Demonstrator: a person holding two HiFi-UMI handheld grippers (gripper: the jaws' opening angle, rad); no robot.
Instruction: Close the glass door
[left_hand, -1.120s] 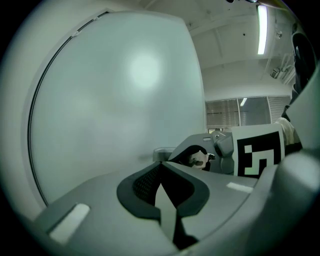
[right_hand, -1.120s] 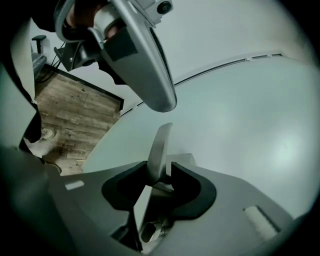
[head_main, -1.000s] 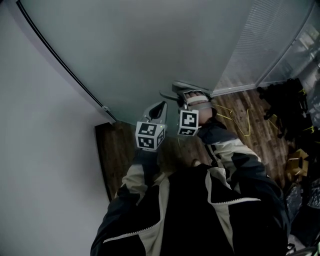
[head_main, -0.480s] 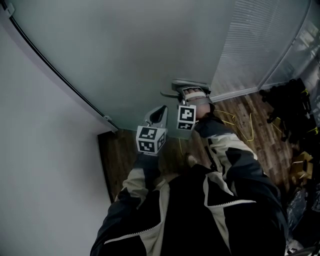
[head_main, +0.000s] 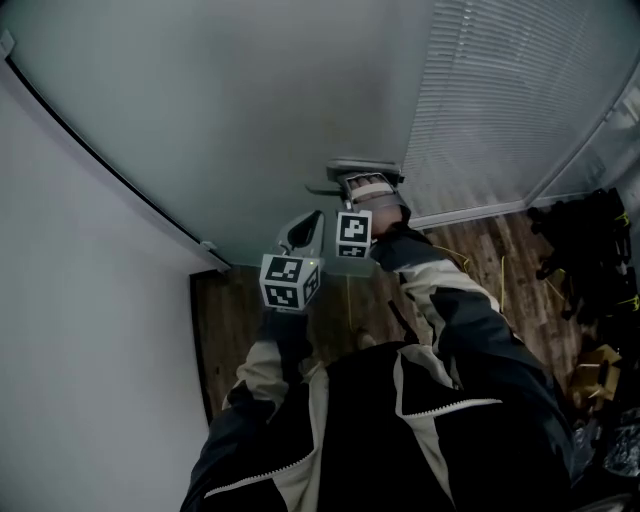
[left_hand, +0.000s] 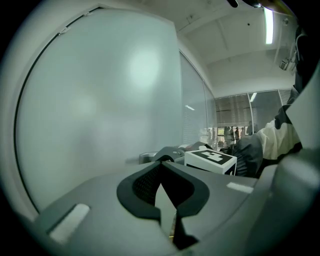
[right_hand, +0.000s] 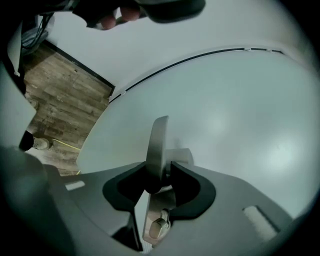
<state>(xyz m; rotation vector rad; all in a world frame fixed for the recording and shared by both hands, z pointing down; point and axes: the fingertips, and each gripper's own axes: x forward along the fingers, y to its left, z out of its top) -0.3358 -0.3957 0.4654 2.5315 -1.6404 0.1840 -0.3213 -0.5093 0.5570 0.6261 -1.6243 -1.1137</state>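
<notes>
Tho head view's unclear, right gripper (right_hand: 159, 176) clamps door handle (right_hand: 158, 142).

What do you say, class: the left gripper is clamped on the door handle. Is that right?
Not quite. It is the right gripper that is clamped on the handle, as the right gripper view shows. The left gripper holds nothing.

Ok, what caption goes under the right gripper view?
Right gripper clamped on the metal handle of the frosted glass door.
</notes>
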